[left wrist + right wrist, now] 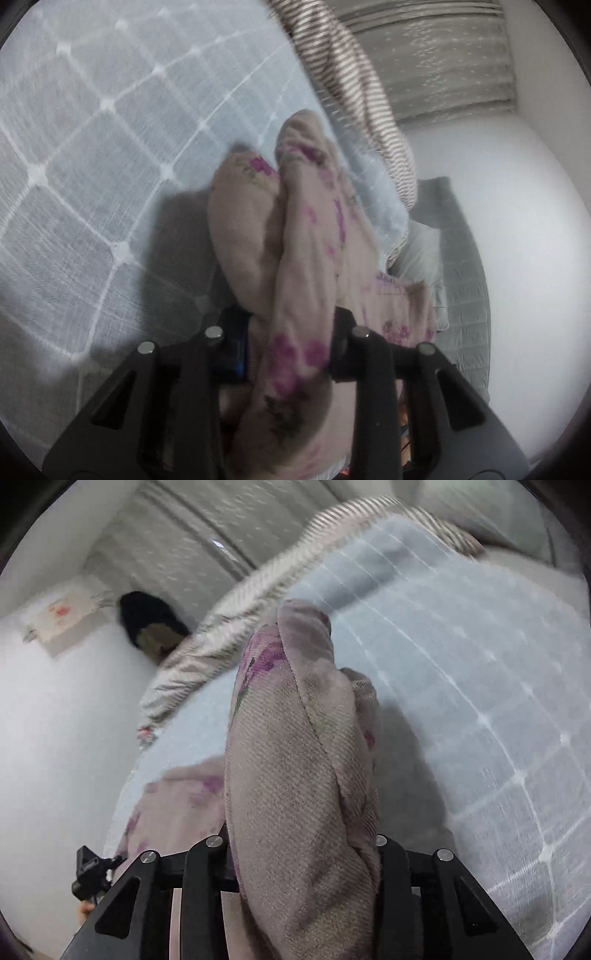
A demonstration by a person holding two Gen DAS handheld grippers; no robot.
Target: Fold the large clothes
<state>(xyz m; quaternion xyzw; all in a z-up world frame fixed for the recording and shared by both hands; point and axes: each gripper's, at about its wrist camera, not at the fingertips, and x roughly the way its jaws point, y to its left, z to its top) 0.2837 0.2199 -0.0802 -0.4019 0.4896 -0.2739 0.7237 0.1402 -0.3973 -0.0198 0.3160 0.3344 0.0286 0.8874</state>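
Observation:
A pink garment with purple flowers (303, 229) rises bunched out of my left gripper (291, 343), whose black fingers are shut on a thick fold of it. Its far end droops over the pale quilted bed cover (92, 147). In the right wrist view the same garment (288, 738) shows its plain woven underside and a seam. My right gripper (303, 849) is shut on that bundle, which fills the gap between the fingers. More of the cloth hangs down to the left, below the gripper.
A brown-and-white striped blanket (354, 81) lies along the bed's far edge (221, 635). Beyond it are a grey curtain (443, 55), white floor (517, 221) and a grey mat (465, 277). A black object (147, 620) and a flat white box (62, 616) sit on the floor.

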